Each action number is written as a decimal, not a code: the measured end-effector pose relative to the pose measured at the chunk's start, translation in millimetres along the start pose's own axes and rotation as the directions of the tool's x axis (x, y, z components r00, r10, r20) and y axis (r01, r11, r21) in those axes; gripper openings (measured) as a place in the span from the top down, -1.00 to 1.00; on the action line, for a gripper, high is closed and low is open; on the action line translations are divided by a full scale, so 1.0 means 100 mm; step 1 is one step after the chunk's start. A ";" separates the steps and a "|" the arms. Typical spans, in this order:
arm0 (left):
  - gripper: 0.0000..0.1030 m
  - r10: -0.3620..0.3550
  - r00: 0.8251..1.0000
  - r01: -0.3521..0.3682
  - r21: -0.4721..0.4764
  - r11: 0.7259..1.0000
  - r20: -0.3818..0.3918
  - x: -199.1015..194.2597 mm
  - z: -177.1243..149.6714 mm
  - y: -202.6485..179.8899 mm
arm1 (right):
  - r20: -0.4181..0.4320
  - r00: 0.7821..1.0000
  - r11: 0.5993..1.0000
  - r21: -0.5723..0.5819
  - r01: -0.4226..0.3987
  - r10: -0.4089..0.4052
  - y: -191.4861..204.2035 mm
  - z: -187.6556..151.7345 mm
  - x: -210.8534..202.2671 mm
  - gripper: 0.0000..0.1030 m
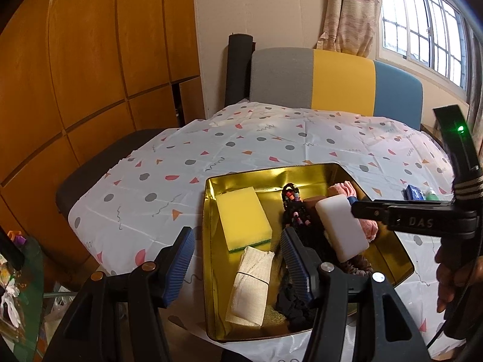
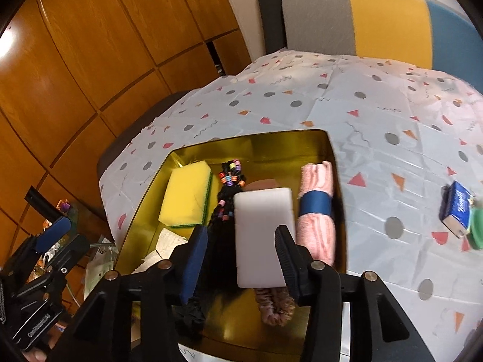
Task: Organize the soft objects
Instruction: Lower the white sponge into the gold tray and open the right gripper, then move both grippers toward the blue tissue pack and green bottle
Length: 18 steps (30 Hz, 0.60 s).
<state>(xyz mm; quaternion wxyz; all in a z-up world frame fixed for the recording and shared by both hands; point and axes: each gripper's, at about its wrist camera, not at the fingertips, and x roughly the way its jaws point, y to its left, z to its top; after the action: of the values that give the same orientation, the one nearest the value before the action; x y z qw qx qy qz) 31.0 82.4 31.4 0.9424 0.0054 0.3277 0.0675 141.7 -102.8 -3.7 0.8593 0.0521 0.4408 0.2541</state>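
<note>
A gold tin tray (image 1: 383, 259) (image 2: 302, 138) sits on the patterned tablecloth. It holds a yellow sponge (image 1: 243, 218) (image 2: 187, 196), a white foam block (image 1: 342, 229) (image 2: 264, 235), a rolled pink towel with a blue band (image 2: 317, 211) (image 1: 369, 226), a black beaded hair tie (image 1: 294, 208) (image 2: 229, 178), a beige gauze roll (image 1: 250, 286), a pink scrunchie (image 2: 274, 307) and black fabric (image 1: 291, 304). My left gripper (image 1: 237, 267) is open over the tray's near left edge. My right gripper (image 2: 241, 259) is open, its fingers either side of the white block's near end without gripping it.
A blue tissue pack (image 2: 455, 211) (image 1: 415, 193) and a green item (image 2: 477, 226) lie on the tablecloth (image 1: 241, 150) right of the tray. A grey, yellow and blue chair back (image 1: 332, 81) stands behind the table. Wooden cabinets (image 1: 90, 75) line the left. Clutter (image 1: 12, 271) sits lower left.
</note>
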 end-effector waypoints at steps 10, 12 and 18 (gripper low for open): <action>-0.17 -0.017 1.000 0.017 0.046 0.999 -0.003 -0.03 0.01 -0.17 | 0.066 0.996 0.997 0.047 0.064 -0.067 -0.41 -0.11 -0.45 0.04; -0.17 -0.024 1.000 0.024 0.058 0.998 -0.001 -0.04 0.03 -0.22 | 0.078 0.992 0.994 0.063 0.090 -0.095 -0.55 -0.15 -0.55 0.03; -0.18 -0.058 0.998 0.057 0.103 0.993 0.007 -0.07 0.10 -0.43 | 0.088 0.978 0.976 0.123 0.180 -0.192 -1.02 -0.32 -0.83 -0.02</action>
<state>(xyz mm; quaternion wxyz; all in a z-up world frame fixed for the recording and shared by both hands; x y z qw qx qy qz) 36.8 39.2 41.6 0.9441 0.0449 0.3258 0.0231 116.6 -235.2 6.0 0.8957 0.0721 0.4144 0.1440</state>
